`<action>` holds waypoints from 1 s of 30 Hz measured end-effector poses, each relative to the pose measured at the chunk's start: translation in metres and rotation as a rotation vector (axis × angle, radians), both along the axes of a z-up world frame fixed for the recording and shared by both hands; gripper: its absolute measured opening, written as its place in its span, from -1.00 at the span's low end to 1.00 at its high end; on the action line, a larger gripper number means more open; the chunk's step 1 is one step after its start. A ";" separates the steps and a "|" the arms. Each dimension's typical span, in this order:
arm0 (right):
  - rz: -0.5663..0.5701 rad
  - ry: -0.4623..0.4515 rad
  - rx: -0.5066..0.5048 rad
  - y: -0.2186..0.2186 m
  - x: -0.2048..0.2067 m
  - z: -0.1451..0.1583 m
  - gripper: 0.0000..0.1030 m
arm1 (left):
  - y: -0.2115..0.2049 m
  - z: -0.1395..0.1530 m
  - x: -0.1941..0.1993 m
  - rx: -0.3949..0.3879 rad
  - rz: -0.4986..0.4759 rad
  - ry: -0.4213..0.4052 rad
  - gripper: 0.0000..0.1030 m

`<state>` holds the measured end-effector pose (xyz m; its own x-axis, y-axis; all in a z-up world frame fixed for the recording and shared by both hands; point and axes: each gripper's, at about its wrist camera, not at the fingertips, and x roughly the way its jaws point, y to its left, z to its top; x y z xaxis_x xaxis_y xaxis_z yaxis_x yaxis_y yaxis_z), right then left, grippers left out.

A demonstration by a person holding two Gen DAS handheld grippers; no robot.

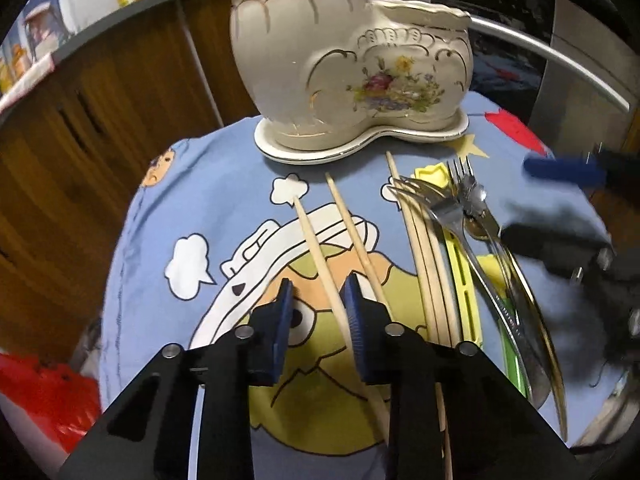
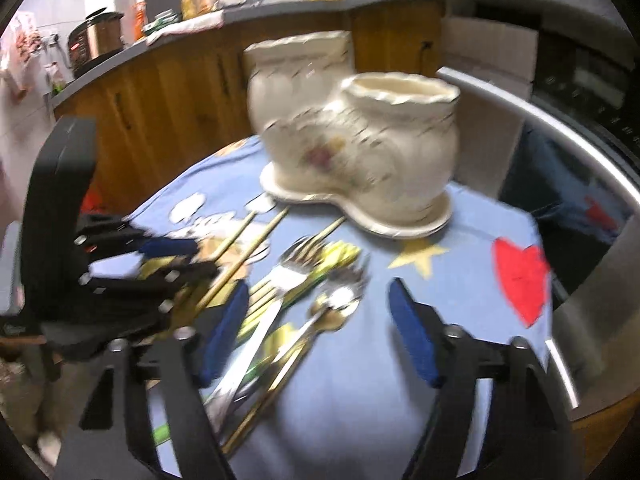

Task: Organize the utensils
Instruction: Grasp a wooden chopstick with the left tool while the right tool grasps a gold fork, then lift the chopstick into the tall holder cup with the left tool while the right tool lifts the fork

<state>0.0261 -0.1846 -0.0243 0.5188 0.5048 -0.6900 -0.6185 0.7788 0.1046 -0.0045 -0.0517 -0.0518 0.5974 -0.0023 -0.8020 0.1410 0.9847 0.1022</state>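
Blue-padded left tool [image 1: 318, 300] straddles one wooden chopstick [image 1: 320, 256], jaws narrowed, a gap visible on the left side; grip not confirmed. Its view alone shows the ceramic holder's [image 1: 344, 64] floral side and a chopstick bundle [image 1: 424, 264]. Right tool [image 2: 320, 332], blurred, stands open over forks [image 2: 288, 276] and spoon [image 2: 332, 312] on the cartoon-cloth desk [image 2: 460, 288], and alone shows the holder's open mouth.

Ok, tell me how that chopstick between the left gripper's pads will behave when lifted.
The chopstick looks thin, stiff wood, so probably light and rigid. Being round and smooth, it may roll on the cloth or pivot between the left gripper pads, since they sit toward one end. Its long free end could droop or swing toward the ceramic holder.
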 end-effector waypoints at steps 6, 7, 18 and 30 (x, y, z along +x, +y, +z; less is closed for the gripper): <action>0.035 0.083 -0.008 0.016 0.004 -0.015 -0.51 | 0.009 -0.003 0.001 -0.039 -0.009 -0.008 -0.78; 0.030 0.089 -0.014 0.019 0.005 -0.017 -0.55 | 0.010 -0.003 0.002 -0.045 -0.009 -0.011 -0.79; 0.026 0.080 0.023 0.019 0.006 -0.016 -0.92 | 0.014 -0.008 0.001 -0.070 0.002 -0.063 -0.87; 0.049 -0.057 0.188 -0.007 -0.010 0.026 -0.95 | 0.023 0.018 -0.016 -0.199 -0.028 -0.208 -0.87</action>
<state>0.0160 -0.1915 0.0018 0.5259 0.6477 -0.5512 -0.6643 0.7175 0.2094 -0.0204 -0.0282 -0.0333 0.7467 -0.1663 -0.6441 0.1645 0.9843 -0.0635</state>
